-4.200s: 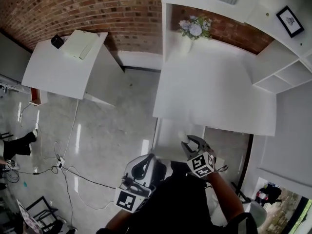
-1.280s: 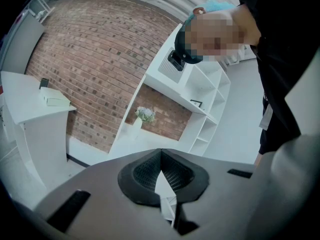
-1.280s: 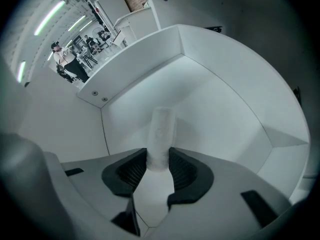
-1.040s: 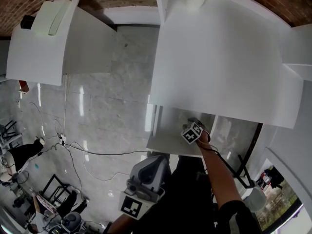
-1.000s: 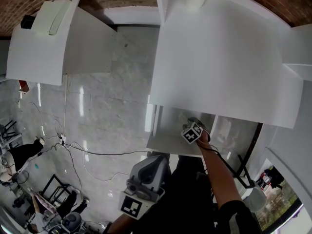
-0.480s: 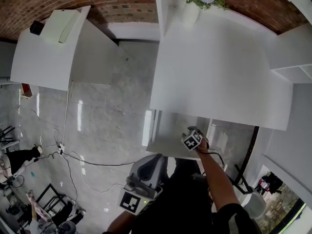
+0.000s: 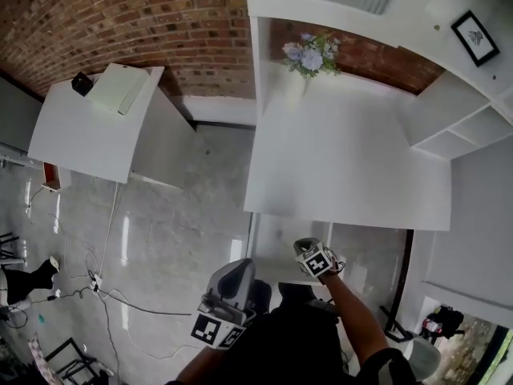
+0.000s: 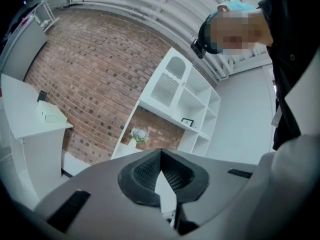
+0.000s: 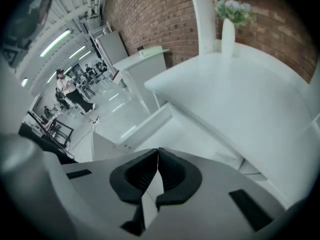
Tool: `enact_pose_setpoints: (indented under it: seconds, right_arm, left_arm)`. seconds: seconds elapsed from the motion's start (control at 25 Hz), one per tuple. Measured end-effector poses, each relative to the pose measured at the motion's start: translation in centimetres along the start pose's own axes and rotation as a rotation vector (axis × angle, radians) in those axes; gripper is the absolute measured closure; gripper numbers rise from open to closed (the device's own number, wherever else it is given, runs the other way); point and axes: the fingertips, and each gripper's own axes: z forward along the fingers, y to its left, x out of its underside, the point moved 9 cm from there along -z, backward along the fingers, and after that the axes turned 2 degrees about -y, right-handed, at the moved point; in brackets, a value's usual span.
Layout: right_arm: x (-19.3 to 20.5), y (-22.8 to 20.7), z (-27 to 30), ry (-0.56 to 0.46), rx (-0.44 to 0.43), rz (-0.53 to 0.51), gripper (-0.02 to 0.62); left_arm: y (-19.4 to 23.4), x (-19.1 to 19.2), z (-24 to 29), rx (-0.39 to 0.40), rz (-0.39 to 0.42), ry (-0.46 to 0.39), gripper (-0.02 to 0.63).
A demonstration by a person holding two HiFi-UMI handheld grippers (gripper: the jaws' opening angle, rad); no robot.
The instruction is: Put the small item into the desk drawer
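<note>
White desk (image 7: 345, 159) above, open drawer (image 9: 145, 125) beneath: the right gripper (image 9: 158, 153) has just snapped shut on nothing (left gripper (image 8: 161, 154) also closed, empty), suggesting the item was dropped.

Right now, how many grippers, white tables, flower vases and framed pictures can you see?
Grey two-jaw grippers: 2, the left gripper and the right gripper, its jaws closing on nothing.
White tables: 2, the desk and the side table.
White vase of flowers: 1.
Black-framed picture: 1.
Total: 6.
</note>
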Motion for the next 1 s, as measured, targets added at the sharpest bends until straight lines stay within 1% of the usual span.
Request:
enact_pose_setpoints:
  seconds: [0.28, 0.4, 0.52, 0.64, 0.76, 0.88, 1.0]
  right_arm:
    - [-6.9, 1.9, -12.5, -0.408, 0.113, 0.077, 0.58]
    - [-8.8, 3.2, -17.6, -0.563, 0.175, 0.088, 0.58]
    - [-10.0, 4.4, -22.0, -0.694, 0.23, 0.081, 0.58]
    - [-10.7, 5.7, -25.6, -0.796, 0.266, 0.078, 0.58]
    - [-11.2, 7.1, -28.4, -0.872, 0.302, 0.057, 0.58]
    - [-11.3, 8.7, -30.3, -0.933, 0.331, 0.047, 0.58]
    - [-11.3, 10.1, -31.1, -0.975, 0.342, 0.044, 0.58]
  left_arm:
    - [-1.1, -3.2, -1.8, 0.029, 0.051, -0.065, 0.584]
    - [-1.4, -4.0, -2.6, 0.036, 0.063, -0.084, 0.584]
    - [-1.9, -4.8, -3.1, 0.041, 0.067, -0.104, 0.584]
    - [-2.5, -5.3, -3.4, 0.05, 0.061, -0.117, 0.583]
    - [-2.9, -5.7, -3.2, 0.058, 0.069, -0.125, 0.584]
    - [-3.1, -5.7, -2.9, 0.061, 0.077, -0.125, 0.584]
    - [-3.2, -5.9, -2.5, 0.07, 0.082, -0.121, 0.584]
